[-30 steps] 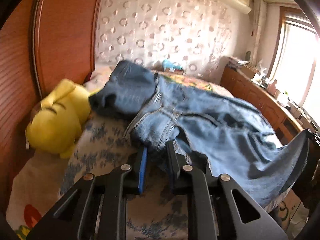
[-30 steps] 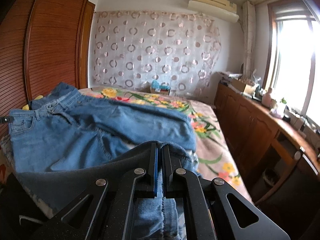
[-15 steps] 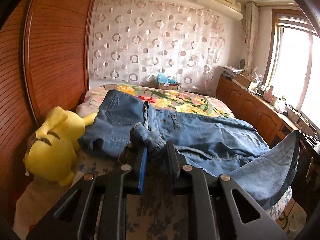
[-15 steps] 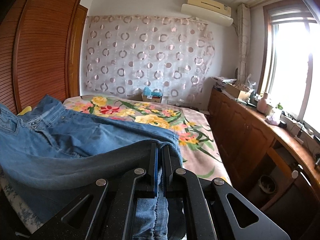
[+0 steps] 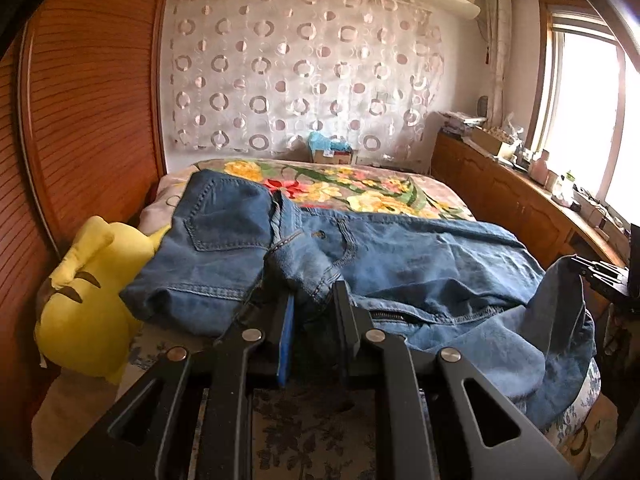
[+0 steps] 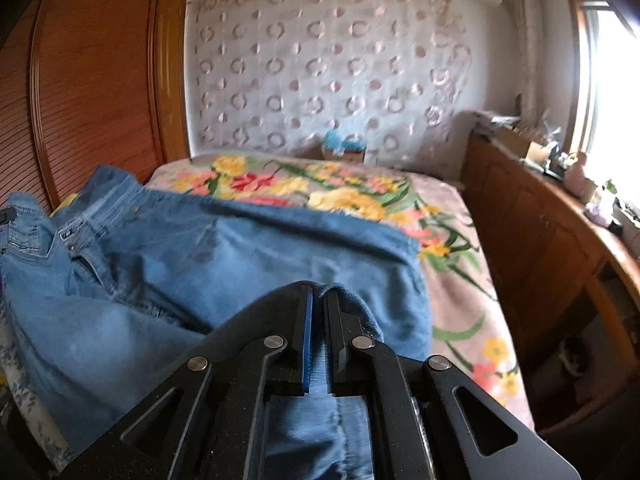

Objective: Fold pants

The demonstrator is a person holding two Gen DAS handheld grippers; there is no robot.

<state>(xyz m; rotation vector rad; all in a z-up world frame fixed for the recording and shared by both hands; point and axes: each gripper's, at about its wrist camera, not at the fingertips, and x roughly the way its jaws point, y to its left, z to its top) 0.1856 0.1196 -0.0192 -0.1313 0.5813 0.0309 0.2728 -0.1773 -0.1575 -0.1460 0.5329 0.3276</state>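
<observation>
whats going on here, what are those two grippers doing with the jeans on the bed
A person is folding a pair of blue jeans on a bed with a flowered blanket, using a handheld gripper in each hand. The left gripper pinches a bunched fold of denim near the waistband. The right gripper has a leg end between its fingers, and its jaws are opening, so it seems to be letting go. The jeans lie crumpled, not yet neatly folded. A yellow plush toy sits beside them.
</observation>
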